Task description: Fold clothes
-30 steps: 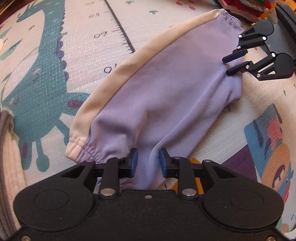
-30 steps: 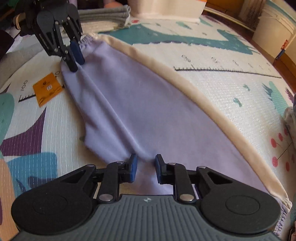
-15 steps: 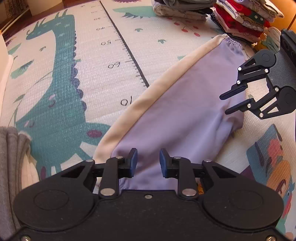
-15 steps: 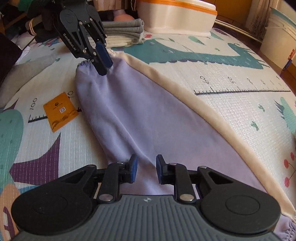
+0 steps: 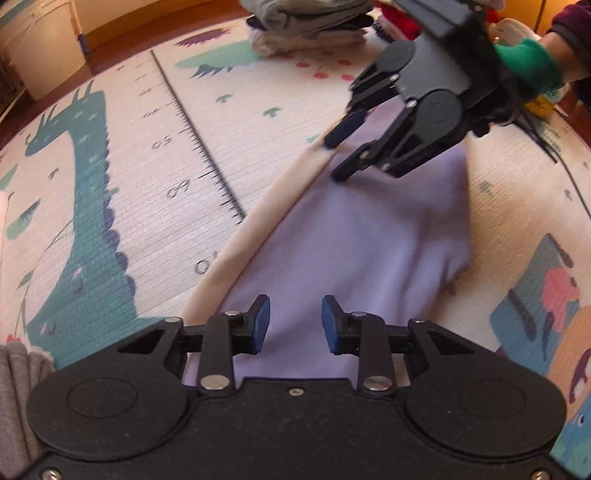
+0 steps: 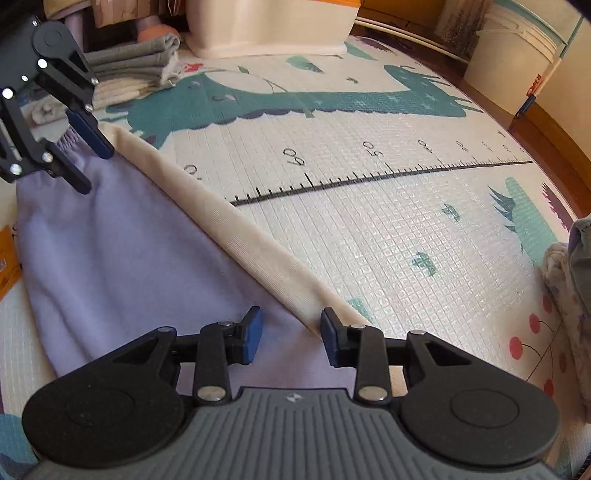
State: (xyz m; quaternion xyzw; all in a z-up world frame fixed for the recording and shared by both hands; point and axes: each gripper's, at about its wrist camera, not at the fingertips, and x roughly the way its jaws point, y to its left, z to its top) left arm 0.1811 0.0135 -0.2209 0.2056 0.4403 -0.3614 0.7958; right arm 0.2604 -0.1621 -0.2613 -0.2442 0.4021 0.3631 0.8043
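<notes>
A pair of lilac trousers [image 5: 354, 236] with a cream side stripe [image 5: 258, 221] lies flat on the play mat; it also shows in the right wrist view [image 6: 110, 251], stripe [image 6: 236, 236]. My left gripper [image 5: 295, 325] is open over one end of the trousers, holding nothing. My right gripper [image 6: 291, 332] is open over the other end, astride the seam between lilac cloth and stripe. Each gripper shows in the other's view: the right one [image 5: 338, 157] above the stripe edge, the left one [image 6: 94, 168] above the elastic cuff.
The mat [image 6: 369, 229] carries a dinosaur and a ruler print. Folded clothes are stacked at its edges [image 5: 306, 22] [image 6: 129, 74]. A white tub [image 6: 273, 26] and a white bucket [image 6: 513, 59] stand beyond. An orange card [image 6: 5, 258] lies beside the trousers.
Both grippers have let go of the trousers and lifted. My right gripper has moved across toward the cream stripe. The trousers lie still.
</notes>
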